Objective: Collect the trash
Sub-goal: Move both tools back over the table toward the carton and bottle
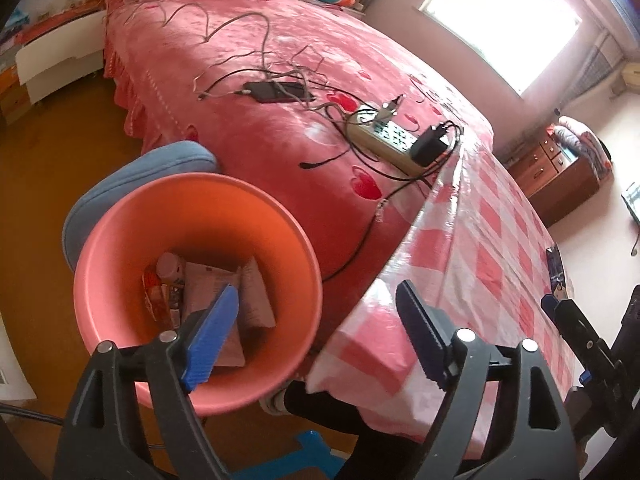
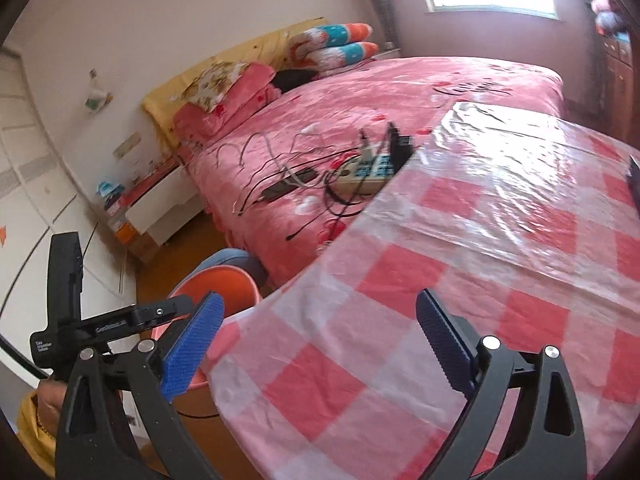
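Bin (image 1: 120, 264) mouth open from above, trash only at the bottom. Table edge (image 1: 360, 308) sits just beside its rim, blue stool (image 1: 132, 176) right behind. Tabletop (image 2: 460, 280) bare over most of its checked cloth; dark item (image 2: 634, 180) at far right edge. Bed (image 1: 280, 80) behind: cables, power strip (image 1: 384, 138).

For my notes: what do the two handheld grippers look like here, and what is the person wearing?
Both the left gripper and right gripper have black triangular frames with cut-outs, silver rivets and ribbed blue fingers. The right wrist view shows the left one's black body with small white lettering, a black cable, and a yellow sleeve.
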